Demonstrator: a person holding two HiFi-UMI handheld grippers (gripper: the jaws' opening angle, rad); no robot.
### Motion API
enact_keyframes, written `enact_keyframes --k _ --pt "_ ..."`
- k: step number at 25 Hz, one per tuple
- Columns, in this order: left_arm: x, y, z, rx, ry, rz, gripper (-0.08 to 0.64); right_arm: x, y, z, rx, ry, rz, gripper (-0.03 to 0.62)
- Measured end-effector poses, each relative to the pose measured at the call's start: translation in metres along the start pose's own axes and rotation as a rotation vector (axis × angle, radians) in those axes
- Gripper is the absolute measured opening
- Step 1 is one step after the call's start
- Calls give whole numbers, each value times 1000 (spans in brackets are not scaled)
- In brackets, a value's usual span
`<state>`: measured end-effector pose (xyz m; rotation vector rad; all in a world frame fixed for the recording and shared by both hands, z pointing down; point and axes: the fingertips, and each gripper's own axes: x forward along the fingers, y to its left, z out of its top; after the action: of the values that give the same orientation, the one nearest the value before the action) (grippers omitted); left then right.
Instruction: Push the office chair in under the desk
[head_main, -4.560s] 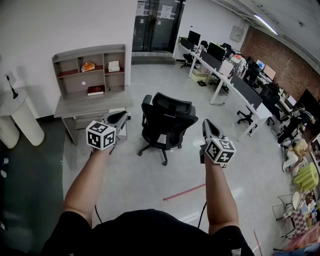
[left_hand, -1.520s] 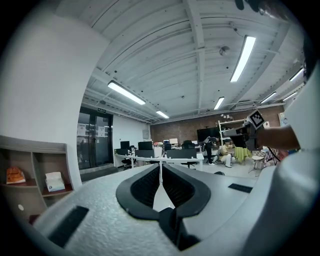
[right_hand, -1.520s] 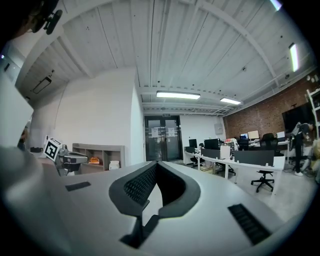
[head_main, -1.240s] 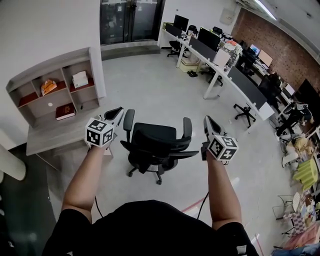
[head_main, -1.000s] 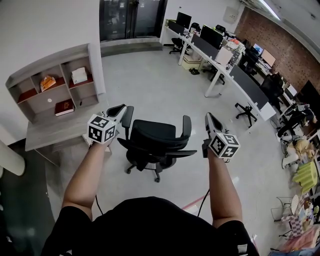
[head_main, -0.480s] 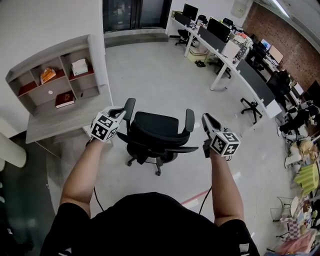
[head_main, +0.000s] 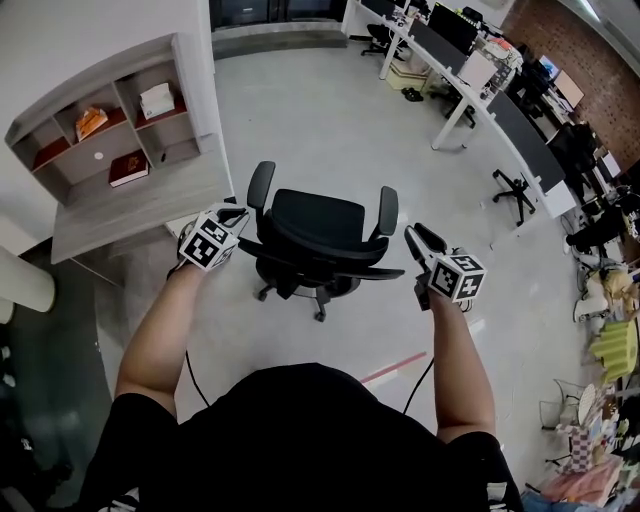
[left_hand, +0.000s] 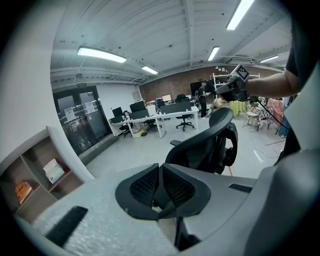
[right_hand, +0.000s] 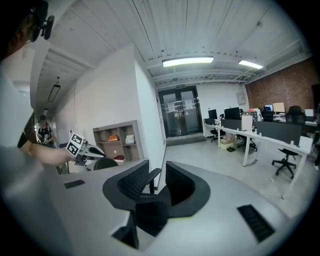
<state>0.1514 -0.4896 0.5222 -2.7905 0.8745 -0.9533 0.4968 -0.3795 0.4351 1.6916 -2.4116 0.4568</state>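
The black office chair (head_main: 318, 232) stands on the floor with its backrest toward me, to the right of the grey desk (head_main: 128, 207) and its shelf unit. My left gripper (head_main: 234, 213) is shut with nothing in it, right at the backrest's left end; I cannot tell whether it touches. In the left gripper view the backrest (left_hand: 212, 145) rises just beyond the left gripper (left_hand: 161, 186). My right gripper (head_main: 412, 236) hovers beside the right armrest (head_main: 385, 212), apart from it, its jaws opening. Through the right gripper (right_hand: 157, 182) I see that armrest (right_hand: 151, 176) farther off, not pinched.
Long office desks with monitors (head_main: 480, 80) and another chair (head_main: 512, 195) fill the upper right. A red tape strip (head_main: 400, 367) lies on the floor behind the chair. A white rounded object (head_main: 20, 282) stands at the far left. Books sit on the shelves (head_main: 130, 168).
I have come closer to the chair. Both grippers have dropped to flank its backrest, the left one moving in to the backrest's left end.
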Motion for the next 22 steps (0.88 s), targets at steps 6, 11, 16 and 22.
enact_keyframes --k 6,11,16,22 --pt "19 -16 -32 40 104 -75 172 3 -13 -36 17 80 3 126" --pt "28 -34 -55 105 202 -146 223 -1 -26 -63 41 136 8 140" --pt "39 -55 -80 177 322 -210 258 -2 -28 -95 24 221 33 164" --pt "55 -69 -94 218 392 -242 276 3 -24 -139 -7 331 71 190"
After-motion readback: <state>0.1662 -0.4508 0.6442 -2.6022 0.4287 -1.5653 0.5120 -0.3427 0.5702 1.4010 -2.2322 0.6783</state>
